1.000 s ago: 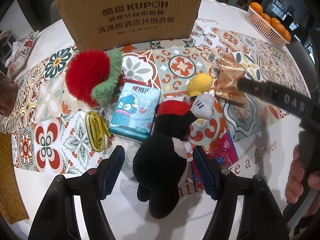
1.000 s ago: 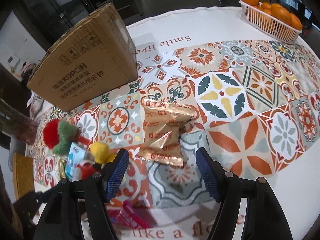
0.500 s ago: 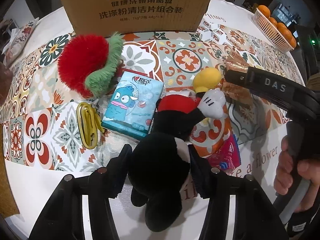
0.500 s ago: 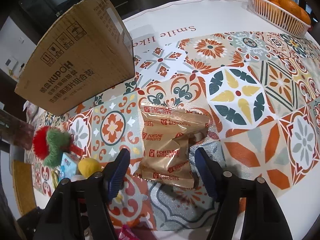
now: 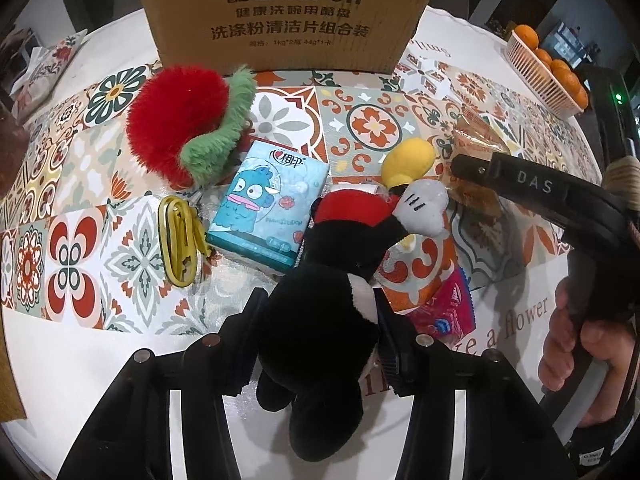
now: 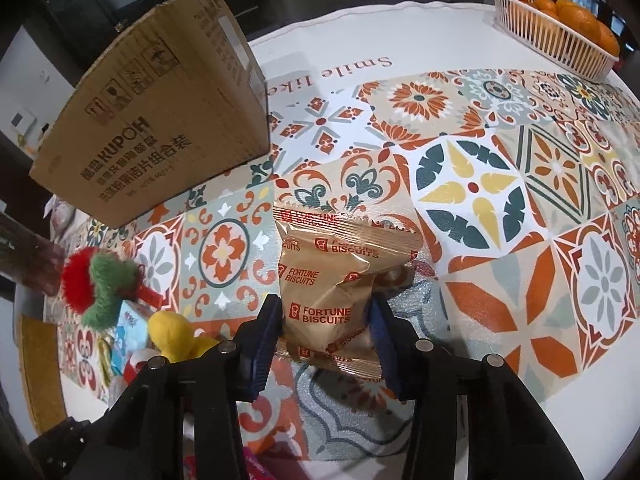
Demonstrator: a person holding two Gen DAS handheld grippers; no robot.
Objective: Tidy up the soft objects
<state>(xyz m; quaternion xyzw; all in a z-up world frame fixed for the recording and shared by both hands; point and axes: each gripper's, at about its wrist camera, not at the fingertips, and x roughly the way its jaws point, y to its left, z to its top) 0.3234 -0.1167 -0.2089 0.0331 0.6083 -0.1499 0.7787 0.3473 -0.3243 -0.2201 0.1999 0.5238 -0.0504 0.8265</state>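
Note:
A black plush toy (image 5: 320, 280) with a red cap, white glove and yellow foot lies on the patterned tablecloth. My left gripper (image 5: 322, 332) straddles its body; the jaws are closing and both pads press into the fur. In the right wrist view a golden Fortune Biscuits packet (image 6: 332, 280) lies flat. My right gripper (image 6: 324, 336) is closing on the packet's near half, with both blue pads against its sides. A red and green fluffy toy (image 5: 176, 120) rests near the cardboard box (image 5: 288, 12).
A blue tissue pack (image 5: 268, 208), yellow rubber bands (image 5: 178, 236) and a pink packet (image 5: 444, 308) lie around the plush toy. A basket of oranges (image 6: 556, 28) stands at the far right table edge. A hand (image 5: 580, 344) holds the right gripper's handle.
Both grippers have narrowed: the left from wide apart onto the plush toy's body, the right onto the biscuit packet. The right gripper also came closer to the packet.

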